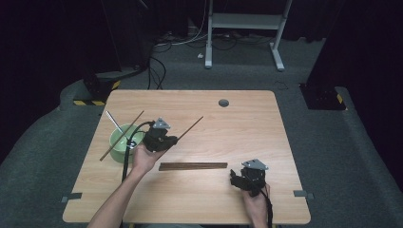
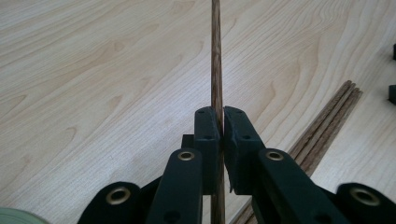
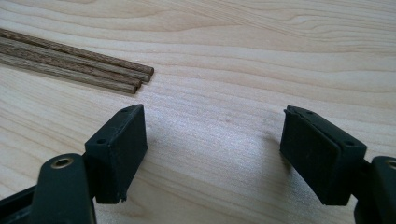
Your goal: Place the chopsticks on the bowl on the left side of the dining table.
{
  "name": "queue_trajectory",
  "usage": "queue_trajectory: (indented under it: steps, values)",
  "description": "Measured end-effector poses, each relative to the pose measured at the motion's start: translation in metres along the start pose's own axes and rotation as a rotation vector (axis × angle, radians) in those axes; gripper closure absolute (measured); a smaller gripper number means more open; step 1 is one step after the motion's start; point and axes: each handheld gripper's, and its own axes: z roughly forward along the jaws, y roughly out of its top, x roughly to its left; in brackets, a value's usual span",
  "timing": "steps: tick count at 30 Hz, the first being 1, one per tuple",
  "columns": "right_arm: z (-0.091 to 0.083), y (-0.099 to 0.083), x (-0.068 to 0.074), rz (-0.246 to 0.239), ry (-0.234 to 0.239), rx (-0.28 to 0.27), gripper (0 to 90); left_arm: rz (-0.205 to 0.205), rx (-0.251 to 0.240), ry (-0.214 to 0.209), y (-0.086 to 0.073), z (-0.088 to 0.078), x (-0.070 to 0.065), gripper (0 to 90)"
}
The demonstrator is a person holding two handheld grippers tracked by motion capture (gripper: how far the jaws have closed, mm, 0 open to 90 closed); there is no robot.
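My left gripper point(image 1: 172, 139) point(image 2: 221, 122) is shut on a dark wooden chopstick point(image 1: 190, 128) point(image 2: 216, 56), which sticks out past its jaws up and to the right, above the table. A green bowl point(image 1: 126, 142) at the table's left holds another chopstick point(image 1: 121, 135) and a metal utensil point(image 1: 114, 121), both leaning out of it. A bundle of chopsticks point(image 1: 193, 166) point(image 2: 327, 126) point(image 3: 70, 65) lies flat mid-table. My right gripper point(image 1: 236, 177) point(image 3: 212, 154) rests open near the front right, its jaws wide apart over bare wood just right of the bundle's end.
The wooden table point(image 1: 237, 128) has a grey cable hole point(image 1: 223, 102) near its far edge. Beyond it stand a white desk frame point(image 1: 244, 28) and cables on the grey carpet.
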Motion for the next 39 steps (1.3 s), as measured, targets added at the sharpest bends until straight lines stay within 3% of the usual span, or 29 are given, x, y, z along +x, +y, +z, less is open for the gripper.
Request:
queue_trajectory:
  steps: [4,14,39]
  values:
    - [0.0,0.0,0.0,0.0,0.0,0.0,22.0,-0.023,-0.004,-0.012,-0.001,-0.003,0.004,83.9]
    - [0.0,0.0,0.0,0.0,0.0,0.0,22.1,-0.033,-0.01,-0.008,-0.003,-0.013,0.009,83.9]
    - [0.0,0.0,0.0,0.0,0.0,0.0,22.1,-0.032,-0.042,0.023,-0.005,-0.041,0.017,83.9]
